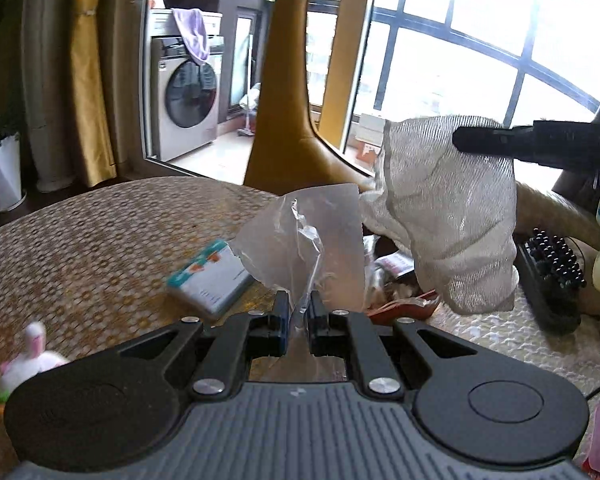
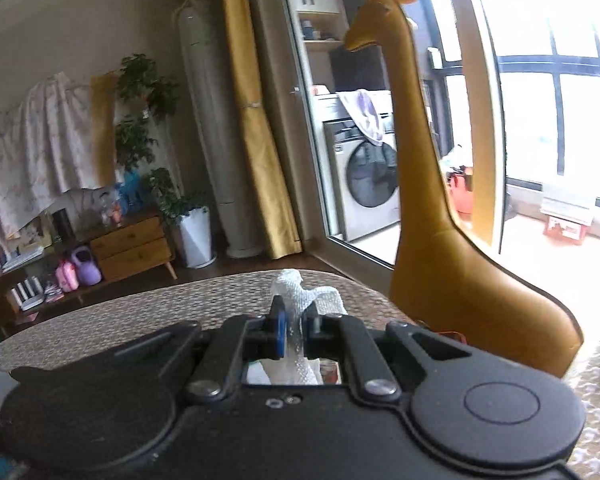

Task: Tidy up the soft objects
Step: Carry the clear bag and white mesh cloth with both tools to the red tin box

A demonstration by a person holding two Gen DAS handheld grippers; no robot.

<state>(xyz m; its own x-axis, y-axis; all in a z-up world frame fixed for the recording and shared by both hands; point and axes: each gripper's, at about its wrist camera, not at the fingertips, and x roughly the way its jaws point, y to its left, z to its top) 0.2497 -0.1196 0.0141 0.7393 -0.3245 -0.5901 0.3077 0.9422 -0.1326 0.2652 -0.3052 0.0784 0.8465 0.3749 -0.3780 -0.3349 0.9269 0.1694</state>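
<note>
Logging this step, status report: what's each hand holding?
Left tongs shut on clear plastic bag. Right tongs shut on white mesh cloth, lifted. Hairbrush, packets below.

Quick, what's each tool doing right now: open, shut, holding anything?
Left tool: shut on the clear plastic bag.
Right tool: shut on the white mesh cloth, lifted off the table.

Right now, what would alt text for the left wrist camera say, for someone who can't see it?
The left gripper is shut on a crumpled clear plastic bag, held above a woven table. To its right, a white mesh cloth hangs from the right gripper, which reaches in from the picture's edge. Behind stand a yellow giraffe figure, a washing machine and a bright window.
</note>
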